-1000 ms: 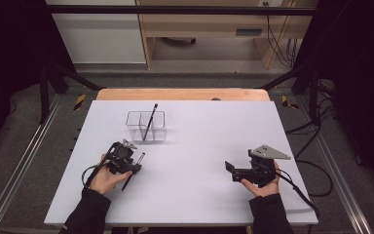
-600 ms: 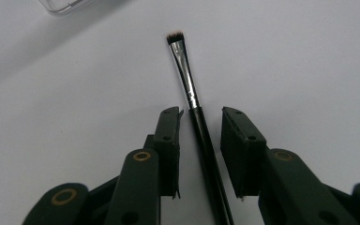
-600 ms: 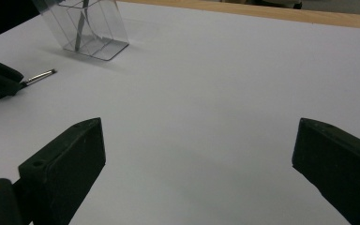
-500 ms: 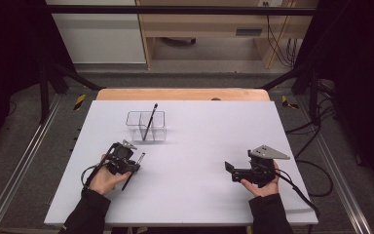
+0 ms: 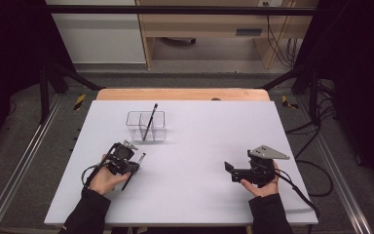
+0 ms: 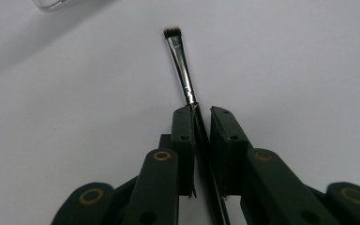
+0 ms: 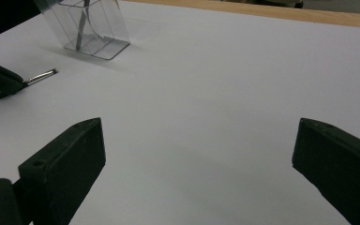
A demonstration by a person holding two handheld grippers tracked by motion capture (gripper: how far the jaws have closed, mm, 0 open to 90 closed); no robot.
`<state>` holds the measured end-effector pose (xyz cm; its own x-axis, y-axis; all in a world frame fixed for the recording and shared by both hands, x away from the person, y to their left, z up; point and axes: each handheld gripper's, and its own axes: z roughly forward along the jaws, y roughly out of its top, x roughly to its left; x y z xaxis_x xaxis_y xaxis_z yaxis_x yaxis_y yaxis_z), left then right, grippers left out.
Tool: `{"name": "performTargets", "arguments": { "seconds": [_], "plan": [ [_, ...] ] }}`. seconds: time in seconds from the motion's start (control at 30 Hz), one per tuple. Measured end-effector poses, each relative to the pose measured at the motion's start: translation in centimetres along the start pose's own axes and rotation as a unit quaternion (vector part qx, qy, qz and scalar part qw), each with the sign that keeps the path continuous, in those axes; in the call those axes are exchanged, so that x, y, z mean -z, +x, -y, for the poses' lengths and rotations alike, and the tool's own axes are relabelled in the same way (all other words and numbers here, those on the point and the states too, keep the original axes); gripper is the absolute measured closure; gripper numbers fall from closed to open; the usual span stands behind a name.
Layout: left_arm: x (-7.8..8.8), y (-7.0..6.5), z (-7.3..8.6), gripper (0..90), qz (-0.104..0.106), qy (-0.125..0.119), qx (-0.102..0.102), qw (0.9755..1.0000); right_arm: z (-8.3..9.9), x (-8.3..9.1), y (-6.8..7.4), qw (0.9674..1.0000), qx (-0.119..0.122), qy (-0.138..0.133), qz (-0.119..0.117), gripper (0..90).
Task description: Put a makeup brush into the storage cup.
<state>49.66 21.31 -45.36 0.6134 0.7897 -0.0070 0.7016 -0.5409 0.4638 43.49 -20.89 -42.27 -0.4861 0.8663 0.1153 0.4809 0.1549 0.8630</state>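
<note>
Two jaws have just been closing on the makeup brush (image 6: 182,65), and the left gripper (image 6: 201,115) now pinches its thin black handle low on the white table (image 5: 199,161), short of the clear organizer (image 5: 146,126). The right gripper (image 7: 197,154) waits, jaws wide apart. The risk: that slim, smooth handle could swivel or slip in the pinch if lifted off balance. Glossy metal ferrule, short dark bristles, flat matte pads.

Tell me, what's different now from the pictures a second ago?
The left gripper has just been closing its jaws on the little brush lying on the white table. The right gripper, the clear box and the brush standing in it stayed put.
</note>
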Motion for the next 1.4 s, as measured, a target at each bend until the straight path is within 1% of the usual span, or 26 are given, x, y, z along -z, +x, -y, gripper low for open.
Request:
{"name": "performTargets", "arguments": {
  "seconds": [0.17,0.37,0.5,0.57,0.67,0.8,0.93,1.0,1.03,1.07,1.17,1.3,1.4],
  "plan": [
    [0.0,0.0,0.0,82.5,0.000,0.004,-0.008,1.0000,0.0,-0.1,0.0,1.0000,0.001,0.003,0.000,3.3],
    [0.1,-0.1,-0.1,82.6,0.001,0.007,-0.022,0.9997,0.0,0.0,0.0,1.0000,0.000,0.001,-0.001,3.4],
    [0.1,-0.1,-0.1,82.2,0.004,0.008,-0.026,0.9996,0.1,-0.1,0.0,1.0000,0.001,0.004,-0.001,3.4],
    [0.1,-0.1,-0.1,77.4,0.011,0.009,-0.028,0.9995,0.1,-0.1,0.0,1.0000,0.001,0.004,-0.001,3.4],
    [0.4,-0.1,-0.3,72.6,0.013,0.009,-0.034,0.9993,0.0,-0.1,0.0,1.0000,0.001,0.002,-0.001,3.4],
    [1.0,0.0,-0.7,68.4,0.012,0.009,-0.043,0.9990,0.0,0.0,-0.1,1.0000,-0.001,0.000,-0.001,3.4],
    [0.9,-0.1,-1.1,64.9,0.013,0.033,-0.052,0.9980,-0.1,0.2,-0.1,1.0000,-0.005,-0.003,-0.003,3.4],
    [0.9,0.0,-1.5,63.9,0.011,0.046,-0.060,0.9971,-0.2,0.3,-0.1,1.0000,-0.003,-0.005,-0.004,3.4],
    [0.9,0.0,-1.6,63.8,0.012,0.051,-0.061,0.9968,-0.2,0.3,-0.1,1.0000,-0.002,-0.005,-0.003,3.4],
    [0.9,0.0,-1.8,63.7,0.012,0.059,-0.067,0.9959,-0.2,0.3,-0.1,1.0000,-0.003,-0.005,-0.004,3.4],
    [0.6,0.0,-2.0,63.7,0.015,0.077,-0.075,0.9941,-0.2,0.2,0.0,1.0000,-0.004,-0.004,-0.005,3.4],
    [0.1,-0.1,-2.2,65.7,0.021,0.089,-0.078,0.9928,-0.1,0.1,0.0,1.0000,-0.003,-0.002,-0.005,3.5],
    [-0.2,-0.2,-2.2,67.4,0.022,0.098,-0.081,0.9916,-0.1,0.1,0.0,1.0000,-0.003,-0.001,-0.005,3.5]
  ]
}}
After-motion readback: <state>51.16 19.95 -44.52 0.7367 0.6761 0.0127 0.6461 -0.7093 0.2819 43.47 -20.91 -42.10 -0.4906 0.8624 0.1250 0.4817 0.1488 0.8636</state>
